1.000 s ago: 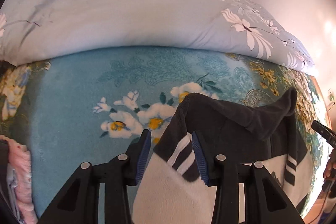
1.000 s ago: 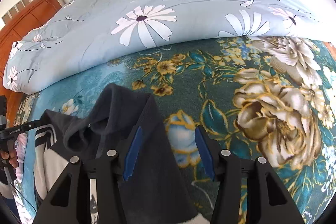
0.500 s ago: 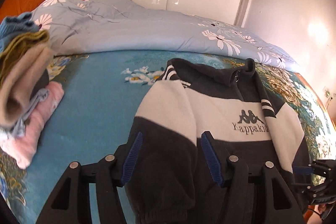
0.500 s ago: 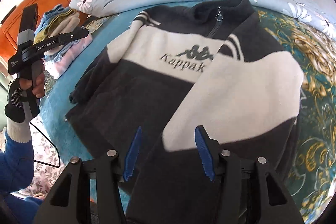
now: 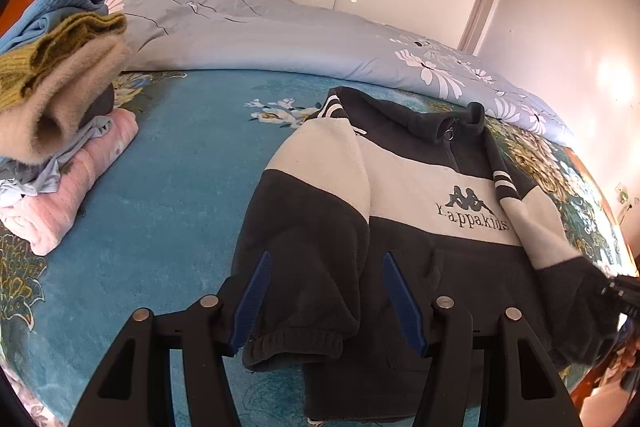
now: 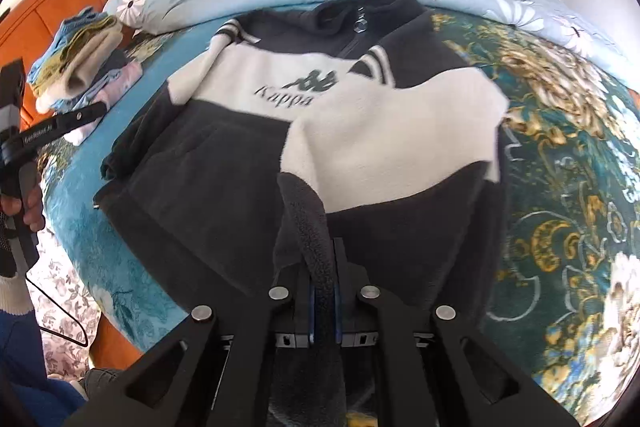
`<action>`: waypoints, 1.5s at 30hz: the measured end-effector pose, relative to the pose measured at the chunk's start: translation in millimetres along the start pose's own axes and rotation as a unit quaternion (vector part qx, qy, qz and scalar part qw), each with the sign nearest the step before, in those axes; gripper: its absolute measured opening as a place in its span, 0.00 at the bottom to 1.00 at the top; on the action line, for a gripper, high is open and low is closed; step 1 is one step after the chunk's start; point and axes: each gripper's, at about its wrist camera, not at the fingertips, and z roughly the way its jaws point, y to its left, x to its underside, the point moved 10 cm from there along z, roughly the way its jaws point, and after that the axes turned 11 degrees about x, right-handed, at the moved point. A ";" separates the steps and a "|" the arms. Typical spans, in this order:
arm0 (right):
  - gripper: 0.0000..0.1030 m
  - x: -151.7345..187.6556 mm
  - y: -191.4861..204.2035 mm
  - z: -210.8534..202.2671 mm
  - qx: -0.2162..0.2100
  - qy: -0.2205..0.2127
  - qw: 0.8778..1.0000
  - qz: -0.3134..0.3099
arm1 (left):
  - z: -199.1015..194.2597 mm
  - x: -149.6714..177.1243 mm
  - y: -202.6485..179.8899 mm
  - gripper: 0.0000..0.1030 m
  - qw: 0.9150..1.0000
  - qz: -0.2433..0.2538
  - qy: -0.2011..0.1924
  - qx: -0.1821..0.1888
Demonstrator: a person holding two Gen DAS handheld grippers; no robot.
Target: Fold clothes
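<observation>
Your right gripper (image 6: pixel 324 291) is clamped on the sweatshirt (image 6: pixel 280 147), seemingly its right cuff. Your left gripper (image 5: pixel 326 297) hovers spread wide above the near left sleeve (image 5: pixel 308 247).

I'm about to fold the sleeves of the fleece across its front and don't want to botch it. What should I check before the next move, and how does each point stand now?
1. Right gripper shut on the dark sleeve end of the black and white fleece pullover: ok.
2. Left gripper has a hold: not ok, its jaws stand open around the other sleeve's ribbed cuff.
3. Pullover lies front up, logo showing: ok.
4. Body lies flat: cannot tell, the hem near the camera is hidden.
5. Stack of folded clothes lies apart from the pullover: ok.
6. Pale blue floral quilt lies beyond the collar: ok.
</observation>
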 end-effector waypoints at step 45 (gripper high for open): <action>0.62 -49.3 -221.1 -60.5 0.223 -0.076 0.955 0.182 | 64.2 29.2 32.6 0.20 0.997 0.007 0.071 -0.022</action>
